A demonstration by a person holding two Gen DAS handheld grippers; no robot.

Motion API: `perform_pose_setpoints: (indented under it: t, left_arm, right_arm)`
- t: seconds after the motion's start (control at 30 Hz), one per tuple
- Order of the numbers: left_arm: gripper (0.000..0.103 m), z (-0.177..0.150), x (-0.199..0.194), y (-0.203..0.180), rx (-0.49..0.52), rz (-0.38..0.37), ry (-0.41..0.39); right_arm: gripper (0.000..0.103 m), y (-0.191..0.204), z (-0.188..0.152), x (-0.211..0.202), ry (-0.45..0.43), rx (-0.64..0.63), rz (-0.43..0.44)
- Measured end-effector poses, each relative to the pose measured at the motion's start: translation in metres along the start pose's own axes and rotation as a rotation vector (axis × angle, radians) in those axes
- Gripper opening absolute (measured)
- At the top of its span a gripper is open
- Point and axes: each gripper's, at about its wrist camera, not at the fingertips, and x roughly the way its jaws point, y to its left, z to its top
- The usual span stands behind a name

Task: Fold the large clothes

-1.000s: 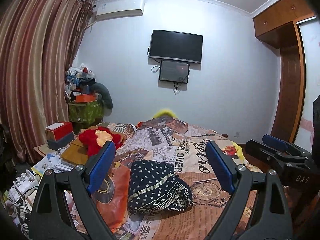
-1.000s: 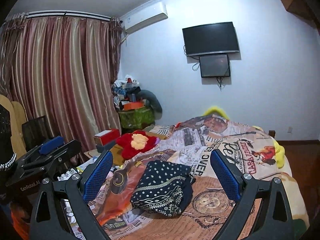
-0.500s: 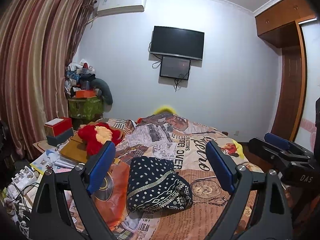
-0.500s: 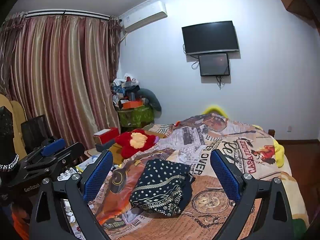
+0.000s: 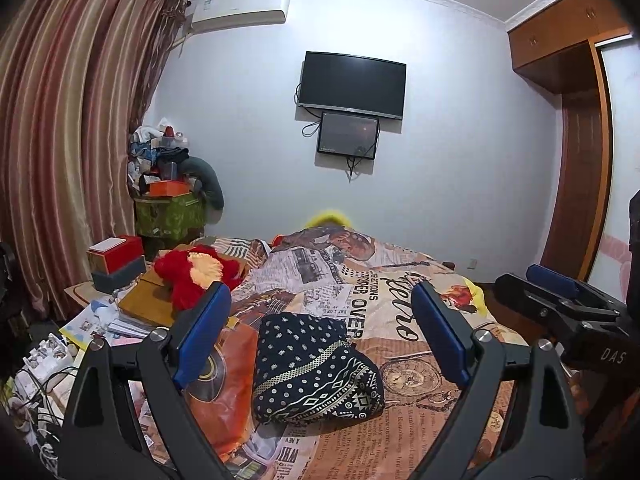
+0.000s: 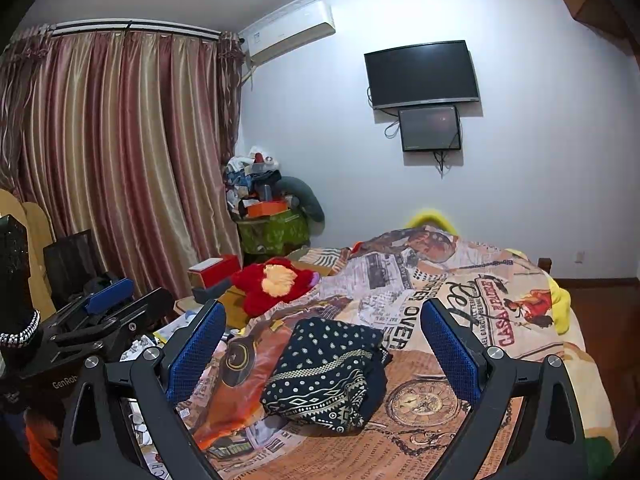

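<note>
Left wrist view: one dark dotted garment (image 5: 316, 368) lies folded into a compact bundle near the bed's (image 5: 420, 308) front edge. Both cameras have risen slightly over the last second, so the fold looks finished. Two grippers: left gripper (image 5: 320, 334) and right gripper (image 6: 322, 350), jaws apart, holding nothing. One red plush toy (image 5: 192, 276) sits at the bed's left edge

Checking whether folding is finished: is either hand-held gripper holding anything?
Nothing. Left hand-held gripper and right hand-held gripper are open, above the folded dotted garment.
</note>
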Motion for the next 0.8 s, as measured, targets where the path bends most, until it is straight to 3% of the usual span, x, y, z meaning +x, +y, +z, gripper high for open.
perform_pose_setpoints:
  t: [0.4,0.8]
  left_arm:
    - [0.092,0.0008,-0.0004,0.0045,-0.006,-0.013,-0.005]
    - [0.092,0.0043,0.0018,0.0025,-0.016,-0.072,0.018]
  right_arm:
    - [0.097,-0.0005,-0.0003,-0.0010,0.000,0.000,-0.001]
    - [0.098,0.0005,-0.0022,-0.0004,0.002,0.002,-0.001]
